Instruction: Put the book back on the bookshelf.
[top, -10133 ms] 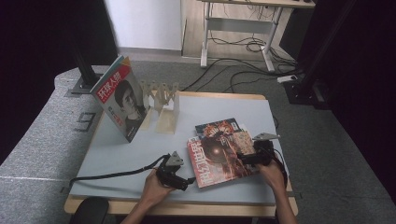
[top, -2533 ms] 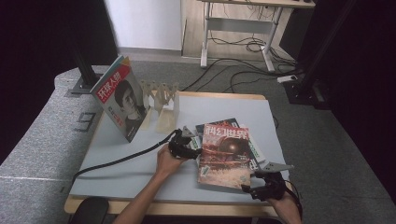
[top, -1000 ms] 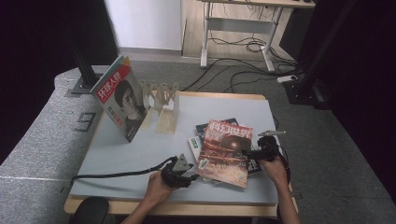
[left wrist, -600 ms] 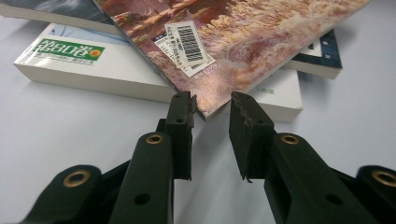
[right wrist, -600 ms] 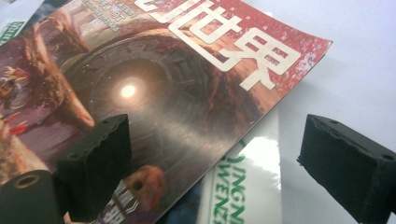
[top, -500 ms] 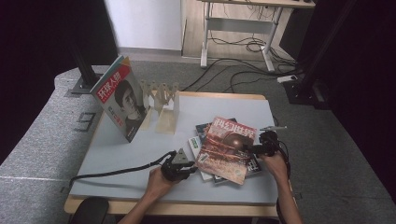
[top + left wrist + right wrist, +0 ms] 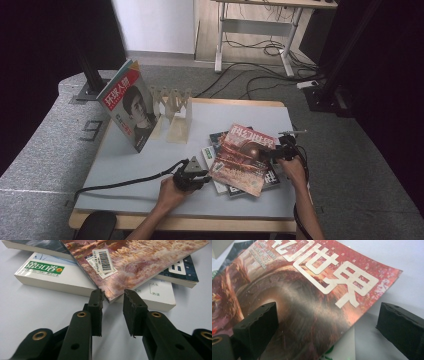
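A red magazine (image 7: 242, 157) lies askew on a stack of books (image 7: 222, 182). My left gripper (image 7: 190, 175) sits at the stack's near-left side. In the left gripper view the magazine (image 7: 140, 262) has its barcode corner just between my left gripper's (image 7: 112, 293) tips; the jaws have just been closing, a narrow gap remains, and the pads flank the corner without pinching it. My right gripper (image 7: 285, 147) is at the magazine's right edge. Its jaws (image 7: 328, 315) have just been opening and stand wide, one over the cover (image 7: 312, 290), the other over the table (image 7: 387, 260).
Under the magazine lie a white book (image 7: 50, 275) and a dark one (image 7: 180, 272). Another magazine (image 7: 127, 110) stands in a wooden rack (image 7: 175, 107) at the back left of the pale table (image 7: 150, 160). Cables trail from both grippers.
The right gripper has slid a little farther up along the magazine's right edge. The magazine has settled slightly on the stack. The left hand has barely moved.
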`<state>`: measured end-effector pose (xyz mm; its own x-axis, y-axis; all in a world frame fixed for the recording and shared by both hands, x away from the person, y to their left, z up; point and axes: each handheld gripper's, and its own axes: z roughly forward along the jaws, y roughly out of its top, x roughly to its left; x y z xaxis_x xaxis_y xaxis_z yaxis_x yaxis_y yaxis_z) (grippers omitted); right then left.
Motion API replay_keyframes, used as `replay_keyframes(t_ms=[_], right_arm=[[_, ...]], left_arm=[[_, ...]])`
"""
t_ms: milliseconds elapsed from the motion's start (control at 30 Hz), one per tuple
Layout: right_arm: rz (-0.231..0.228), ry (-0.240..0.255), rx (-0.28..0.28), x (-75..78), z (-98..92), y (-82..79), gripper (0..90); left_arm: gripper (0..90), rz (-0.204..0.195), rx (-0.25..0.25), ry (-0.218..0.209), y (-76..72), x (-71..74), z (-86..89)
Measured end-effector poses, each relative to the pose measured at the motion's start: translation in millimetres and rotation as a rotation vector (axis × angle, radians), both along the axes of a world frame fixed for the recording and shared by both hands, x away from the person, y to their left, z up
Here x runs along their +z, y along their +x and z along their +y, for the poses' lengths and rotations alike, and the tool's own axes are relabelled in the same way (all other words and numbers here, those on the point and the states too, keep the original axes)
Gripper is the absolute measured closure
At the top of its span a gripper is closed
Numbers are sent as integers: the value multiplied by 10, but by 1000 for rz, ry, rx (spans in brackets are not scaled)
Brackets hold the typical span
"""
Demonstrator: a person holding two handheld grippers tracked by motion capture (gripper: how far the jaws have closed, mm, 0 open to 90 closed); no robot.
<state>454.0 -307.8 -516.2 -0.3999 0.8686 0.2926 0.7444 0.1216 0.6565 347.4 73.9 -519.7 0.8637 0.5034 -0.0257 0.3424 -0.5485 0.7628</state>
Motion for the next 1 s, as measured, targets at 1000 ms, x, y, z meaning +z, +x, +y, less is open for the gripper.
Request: replay_keyframes(t_ms=[1000], right_arm=[[71, 66, -4, 20, 11, 117, 130]], left_arm=[[646, -7, 1, -7, -10, -35, -3]])
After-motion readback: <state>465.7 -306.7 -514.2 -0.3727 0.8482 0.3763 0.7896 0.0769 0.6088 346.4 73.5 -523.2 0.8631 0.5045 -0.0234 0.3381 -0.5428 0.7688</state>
